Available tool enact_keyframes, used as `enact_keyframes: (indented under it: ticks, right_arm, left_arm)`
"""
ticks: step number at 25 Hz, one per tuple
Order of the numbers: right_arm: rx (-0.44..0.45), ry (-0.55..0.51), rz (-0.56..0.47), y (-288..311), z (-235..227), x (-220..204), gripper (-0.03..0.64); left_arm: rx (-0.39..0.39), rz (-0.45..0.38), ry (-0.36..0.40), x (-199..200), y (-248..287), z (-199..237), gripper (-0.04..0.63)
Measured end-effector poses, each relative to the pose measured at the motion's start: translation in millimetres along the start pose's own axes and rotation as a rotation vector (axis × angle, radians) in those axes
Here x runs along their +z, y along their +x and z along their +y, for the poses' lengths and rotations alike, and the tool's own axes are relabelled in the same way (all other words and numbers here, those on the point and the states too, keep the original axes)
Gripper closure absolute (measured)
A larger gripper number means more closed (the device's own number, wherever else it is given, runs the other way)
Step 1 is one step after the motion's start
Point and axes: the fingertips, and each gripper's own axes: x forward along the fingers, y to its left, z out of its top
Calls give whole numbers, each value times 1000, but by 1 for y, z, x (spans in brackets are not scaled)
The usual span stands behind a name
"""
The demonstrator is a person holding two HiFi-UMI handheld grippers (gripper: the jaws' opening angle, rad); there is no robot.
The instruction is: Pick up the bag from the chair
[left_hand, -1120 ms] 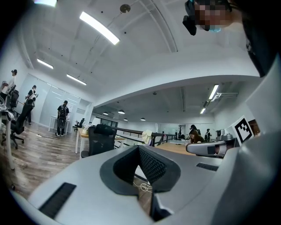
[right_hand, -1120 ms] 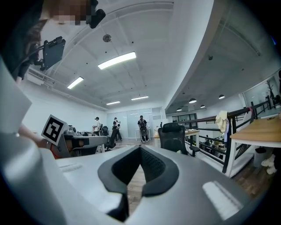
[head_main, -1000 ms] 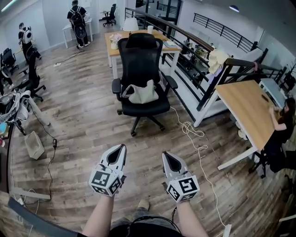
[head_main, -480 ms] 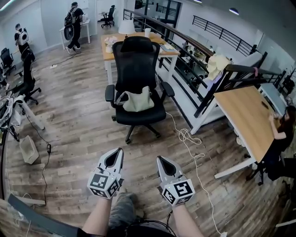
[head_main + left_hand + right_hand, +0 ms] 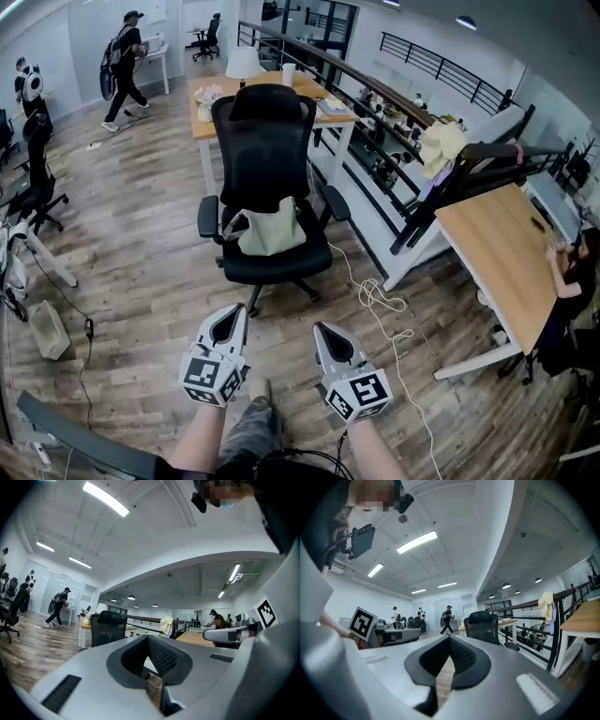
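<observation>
Though contents unseen, bag [image 5: 270, 232] on chair [image 5: 263, 141]

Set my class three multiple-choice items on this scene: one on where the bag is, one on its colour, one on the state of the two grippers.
1. Where on the black office chair does the bag lie?
A. on the seat
B. hung over the headrest
C. under the wheeled base

2. What colour is the bag?
A. red
B. blue
C. cream

3. How do the left gripper and the right gripper stand?
A. both wide open
B. both shut and empty
C. both shut on the bag

Answers:
1 A, the bag slumps on the seat against the backrest.
2 C, its cloth shows pale cream against the black chair.
3 B, each gripper view shows the jaws together with nothing between them.
</observation>
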Motion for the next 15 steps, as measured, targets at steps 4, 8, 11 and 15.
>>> enact_keyframes:
  ticks: [4,8,11,15]
  right_arm:
    - [-11,0,2,48,-22,6,609]
    - [-21,0,16,89,-41,7,609]
    - [-33,1,27,113,-56,6,609]
    - [-47,4,35,142,-71,5,609]
  left_arm:
    - [-34,12,9,7,48,24,598]
    - [-53,22,-3,9,89,49,598]
    - [-63,26,-10,9,114,64,598]
    - [-74,30,-14,12,140,84,598]
